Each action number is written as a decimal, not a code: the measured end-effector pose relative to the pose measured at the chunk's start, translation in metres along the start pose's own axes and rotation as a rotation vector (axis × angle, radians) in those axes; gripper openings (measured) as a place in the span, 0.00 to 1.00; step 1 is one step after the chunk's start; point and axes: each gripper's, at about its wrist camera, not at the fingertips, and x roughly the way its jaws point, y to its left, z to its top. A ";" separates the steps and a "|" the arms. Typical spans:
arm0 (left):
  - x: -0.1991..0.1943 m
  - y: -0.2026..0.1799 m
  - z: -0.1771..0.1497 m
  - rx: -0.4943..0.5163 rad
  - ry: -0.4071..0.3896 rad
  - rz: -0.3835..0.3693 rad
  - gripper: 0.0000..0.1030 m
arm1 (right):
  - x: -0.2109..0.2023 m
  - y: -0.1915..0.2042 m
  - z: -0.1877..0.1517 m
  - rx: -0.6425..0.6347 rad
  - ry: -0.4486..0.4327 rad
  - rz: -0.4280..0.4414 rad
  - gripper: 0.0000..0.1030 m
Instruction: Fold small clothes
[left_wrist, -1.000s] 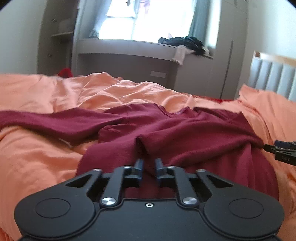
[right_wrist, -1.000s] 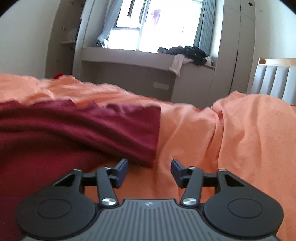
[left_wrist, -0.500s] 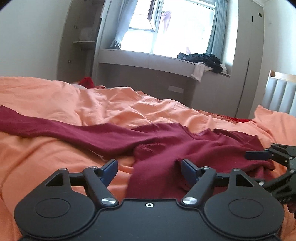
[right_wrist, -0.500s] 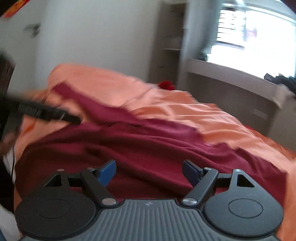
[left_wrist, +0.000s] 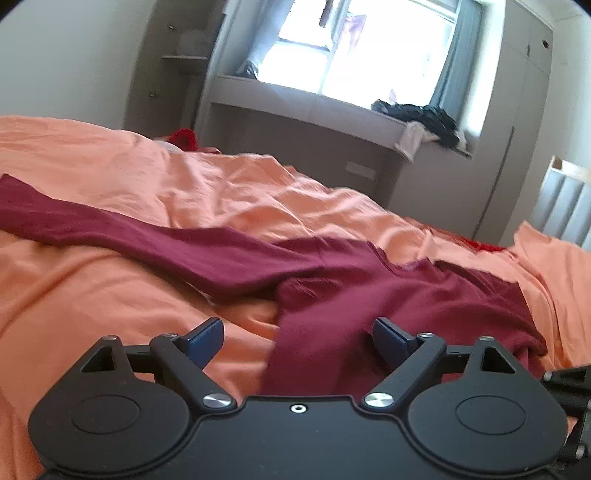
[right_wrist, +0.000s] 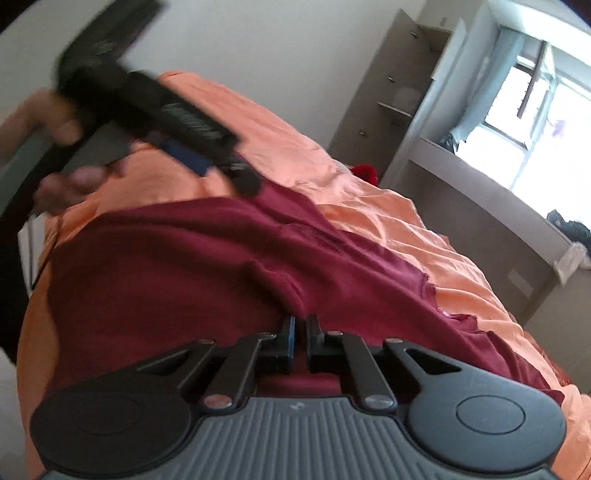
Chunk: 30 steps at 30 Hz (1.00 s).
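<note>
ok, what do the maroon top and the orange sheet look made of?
Top: looks like a soft matte knit, probably cotton jersey; it drapes limply and has a raw-looking wavy edge. Sheet: thin woven cloth, likely cotton, slight sheen, fine sharp creases.

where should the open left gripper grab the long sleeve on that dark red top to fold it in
Probably near the cuff end of the sleeve, far left, where it lies flat and single-layered on the orange bedding. Come down from above with the left gripper jaws across the sleeve's width. The dark red top is bunched at the shoulder, so a pinch there would likely gather extra layers. The right gripper is shut on the body.
</note>
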 end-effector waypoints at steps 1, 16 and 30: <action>0.005 -0.004 -0.002 0.008 0.013 -0.003 0.87 | -0.001 0.003 -0.004 0.015 -0.008 -0.005 0.06; 0.030 -0.033 -0.033 0.188 0.060 0.075 0.92 | -0.024 -0.133 -0.052 0.754 -0.040 -0.257 0.68; 0.008 -0.005 -0.020 0.098 0.011 0.058 0.98 | 0.013 -0.117 -0.057 0.596 0.073 -0.390 0.68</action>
